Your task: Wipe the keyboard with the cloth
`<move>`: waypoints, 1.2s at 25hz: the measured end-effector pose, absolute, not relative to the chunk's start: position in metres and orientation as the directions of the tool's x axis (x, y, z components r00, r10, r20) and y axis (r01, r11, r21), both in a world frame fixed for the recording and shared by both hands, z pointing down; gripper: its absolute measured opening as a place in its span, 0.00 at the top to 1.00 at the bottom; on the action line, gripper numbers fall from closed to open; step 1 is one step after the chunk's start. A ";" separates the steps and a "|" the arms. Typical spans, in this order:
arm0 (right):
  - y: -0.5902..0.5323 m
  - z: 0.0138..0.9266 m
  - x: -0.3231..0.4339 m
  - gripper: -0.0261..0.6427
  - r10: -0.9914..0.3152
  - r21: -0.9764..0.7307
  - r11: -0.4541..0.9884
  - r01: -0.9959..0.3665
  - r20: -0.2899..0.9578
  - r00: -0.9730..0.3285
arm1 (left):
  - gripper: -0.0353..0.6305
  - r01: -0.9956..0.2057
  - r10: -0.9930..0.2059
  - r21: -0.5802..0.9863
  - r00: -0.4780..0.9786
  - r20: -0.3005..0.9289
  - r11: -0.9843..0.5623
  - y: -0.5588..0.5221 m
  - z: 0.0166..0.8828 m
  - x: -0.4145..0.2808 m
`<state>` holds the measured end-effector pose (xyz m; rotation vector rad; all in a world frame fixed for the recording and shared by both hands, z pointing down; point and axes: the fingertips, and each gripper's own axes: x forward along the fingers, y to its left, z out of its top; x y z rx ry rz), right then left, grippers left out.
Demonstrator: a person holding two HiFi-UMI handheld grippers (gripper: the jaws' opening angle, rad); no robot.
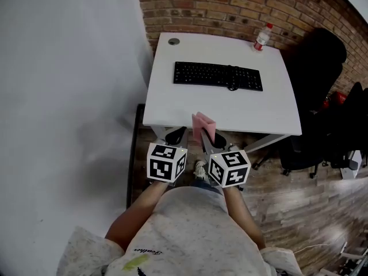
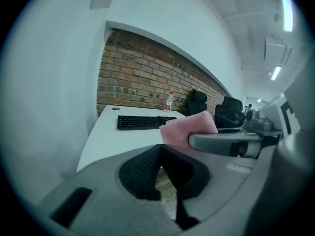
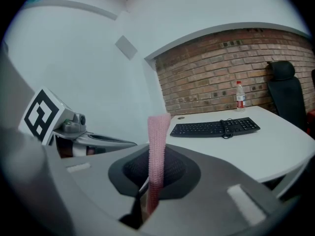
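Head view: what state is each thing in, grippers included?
cloth: pinched upright in the right gripper, off the table.
right gripper: shut on the cloth.
left gripper: shut, empty.
keyboard: flat on the table, untouched.
bottle: upright, capped.

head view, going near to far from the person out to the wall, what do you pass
Pink cloth gripped in the right tongs → white table → black keyboard → bottle at the far right corner → brick wall.
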<state>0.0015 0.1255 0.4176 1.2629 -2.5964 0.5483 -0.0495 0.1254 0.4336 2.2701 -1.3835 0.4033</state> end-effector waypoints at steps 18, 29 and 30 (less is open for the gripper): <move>-0.028 0.460 -0.053 0.93 -0.472 -0.227 0.778 -0.586 0.405 -0.783 | 0.97 -0.970 -0.813 0.226 0.203 0.546 -0.091 0.002 0.467 -0.090; -0.066 0.478 -0.082 0.93 -0.385 -0.196 0.837 -0.511 0.454 -0.804 | 0.97 -0.975 -0.804 0.220 0.121 0.583 0.012 -0.022 0.473 -0.108; -0.068 0.480 -0.084 0.93 -0.380 -0.190 0.840 -0.508 0.462 -0.801 | 0.97 -0.975 -0.803 0.222 0.122 0.584 0.013 -0.025 0.472 -0.110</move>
